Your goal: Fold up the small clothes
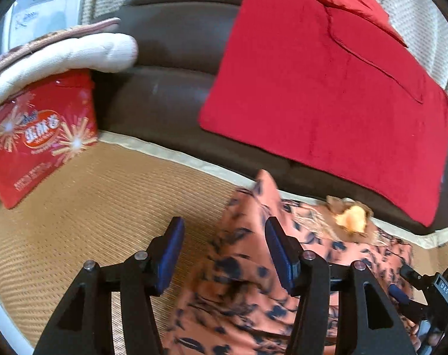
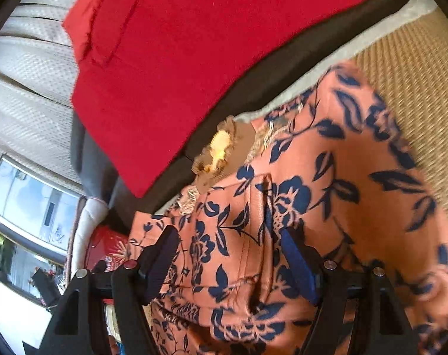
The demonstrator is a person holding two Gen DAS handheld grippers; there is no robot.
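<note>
1. Woven straw matting (image 1: pixel 85 204) covers the work surface, bordered behind by a dark brown sofa (image 1: pixel 170 44) draped with a red towel (image 1: pixel 312 88); a red snack bag (image 1: pixel 43 136) sits at the left under a white cushion (image 1: pixel 76 56).

2. Left wrist view: the left gripper (image 1: pixel 224 254) has its jaws spread, nothing pinched. The orange floral garment (image 1: pixel 238 281) lies on the mat, mostly between the pads and off to the right; a raised fold runs forward between the fingers, so the cloth's edge sits nearer the right pad.

3. Right wrist view: the right gripper (image 2: pixel 233 263) is also spread wide and holds nothing. The garment (image 2: pixel 327 177) fills the space ahead, its long axis running away from the jaws toward the sofa, with a pocket seam (image 2: pixel 262 207) centred between the fingers. I judge this hand better placed for the next pinch.
</note>
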